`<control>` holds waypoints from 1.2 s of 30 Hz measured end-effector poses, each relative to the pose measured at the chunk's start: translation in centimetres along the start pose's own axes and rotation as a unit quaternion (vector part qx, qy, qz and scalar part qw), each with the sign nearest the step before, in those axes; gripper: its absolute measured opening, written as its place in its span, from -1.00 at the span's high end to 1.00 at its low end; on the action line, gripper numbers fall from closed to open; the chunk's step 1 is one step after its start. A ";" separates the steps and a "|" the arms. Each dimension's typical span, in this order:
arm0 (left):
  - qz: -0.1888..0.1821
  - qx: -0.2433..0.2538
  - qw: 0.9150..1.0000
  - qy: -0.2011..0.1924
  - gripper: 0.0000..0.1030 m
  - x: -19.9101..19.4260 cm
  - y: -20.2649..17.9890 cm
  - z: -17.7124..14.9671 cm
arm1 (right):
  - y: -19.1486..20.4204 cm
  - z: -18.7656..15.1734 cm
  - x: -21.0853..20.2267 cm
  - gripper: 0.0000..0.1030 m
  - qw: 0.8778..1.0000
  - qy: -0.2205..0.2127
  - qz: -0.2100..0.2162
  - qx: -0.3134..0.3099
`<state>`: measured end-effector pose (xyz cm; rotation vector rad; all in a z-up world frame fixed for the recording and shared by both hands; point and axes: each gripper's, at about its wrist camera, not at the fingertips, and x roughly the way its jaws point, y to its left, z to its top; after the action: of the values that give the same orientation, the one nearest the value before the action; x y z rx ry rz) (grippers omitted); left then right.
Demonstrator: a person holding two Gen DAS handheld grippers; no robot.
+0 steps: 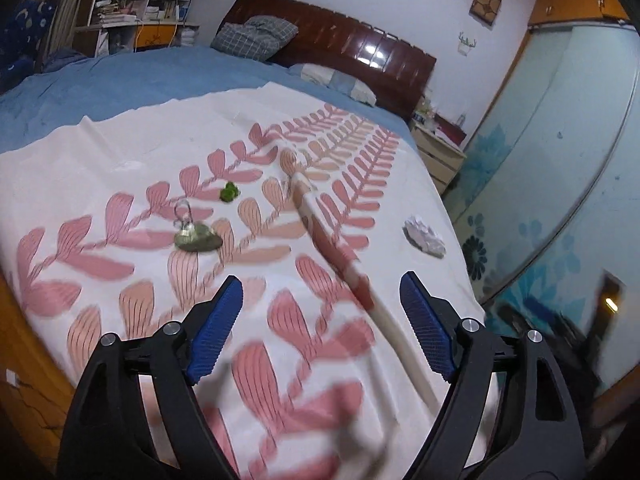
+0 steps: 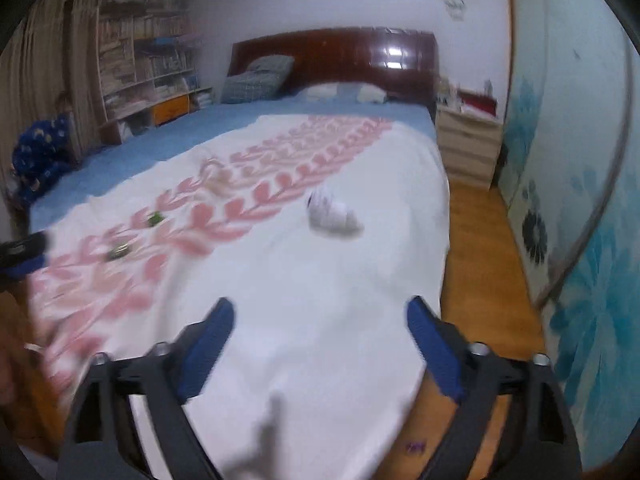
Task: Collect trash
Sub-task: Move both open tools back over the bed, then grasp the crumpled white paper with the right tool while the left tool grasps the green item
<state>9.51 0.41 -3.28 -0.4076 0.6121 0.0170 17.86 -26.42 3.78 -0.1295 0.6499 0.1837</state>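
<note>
Both my grippers, left gripper [image 1: 320, 300] and right gripper [image 2: 320, 324], hang spread wide, gripping nothing, over the patterned sheet [image 1: 132, 152]. Crumpled paper [image 1: 424, 236] lies at two o'clock, green scrap [image 1: 229, 192] at eleven.

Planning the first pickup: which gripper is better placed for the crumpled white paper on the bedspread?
Probably the right gripper: the crumpled white paper lies almost straight ahead of its open jaws. For the left gripper, also open, it sits off toward the bed's right edge.
</note>
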 end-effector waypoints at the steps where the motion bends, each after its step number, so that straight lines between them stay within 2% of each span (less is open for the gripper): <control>1: 0.009 -0.012 1.000 0.000 -0.57 0.8 0.7 0.3 | 0.0 1.1 2.4 -0.71 1.000 -0.001 -0.006 -0.006; 4: 0.008 -0.048 0.999 0.021 -0.57 3.1 2.1 1.0 | -0.6 3.5 7.7 -0.70 1.000 0.015 -0.009 0.008; 9: 0.019 -0.007 0.999 0.032 -0.57 4.5 1.9 2.3 | 0.2 5.5 14.4 -0.69 0.999 0.040 -0.006 0.004; 11: 0.021 0.002 0.999 0.033 -0.57 4.6 2.1 2.4 | 0.4 5.8 17.0 -0.61 0.998 0.065 -0.002 0.006; 12: 0.026 0.008 0.999 0.034 -0.57 4.8 2.4 2.6 | 0.5 5.9 18.0 -0.32 0.997 0.078 -0.002 0.007; 13: 0.033 0.011 0.999 0.035 -0.57 4.9 2.6 2.7 | 0.5 5.6 18.9 0.16 0.995 0.095 -0.001 0.012; 14: 0.043 0.012 0.998 0.033 -0.57 5.0 3.0 2.9 | 0.3 5.3 19.0 0.26 0.996 0.092 0.002 0.021; 16: 0.052 0.003 0.998 0.029 -0.57 5.0 3.6 3.2 | 0.1 5.0 18.4 0.33 0.996 0.080 0.009 0.029; 19: 0.053 -0.010 0.998 0.024 -0.57 5.8 4.4 3.9 | 0.9 3.5 16.1 0.35 0.997 0.068 0.023 0.019; 21: 0.044 -0.025 0.998 0.022 -0.57 6.8 4.7 4.6 | 1.1 2.3 13.9 0.35 0.994 0.076 0.054 0.049; 23: 0.016 -0.050 0.998 0.018 -0.57 8.0 5.3 5.7 | 1.4 1.1 11.1 0.35 0.989 0.069 0.095 0.091; 24: 0.014 -0.048 0.999 0.015 -0.57 8.9 5.3 6.3 | 1.6 0.5 10.2 0.35 0.986 0.065 0.109 0.108; 27: 0.050 -0.019 0.999 0.008 -0.58 12.0 5.2 7.7 | 2.5 -1.4 10.0 0.31 0.983 0.074 0.118 0.123; 32: 0.083 -0.002 0.996 0.043 -0.59 18.0 6.3 8.7 | 3.0 -1.7 10.5 0.28 0.984 0.078 0.108 0.116; 34: 0.091 -0.011 0.994 0.059 -0.59 19.6 6.9 8.6 | 3.4 -1.8 10.7 0.25 0.985 0.079 0.109 0.109; 36: 0.100 -0.057 0.991 0.066 -0.58 20.8 8.1 8.4 | 3.4 -1.7 11.0 0.22 0.984 0.081 0.113 0.109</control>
<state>30.19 8.91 -11.69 -0.4591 0.7834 0.2177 24.74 -21.96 -4.49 0.1424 0.8420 0.3213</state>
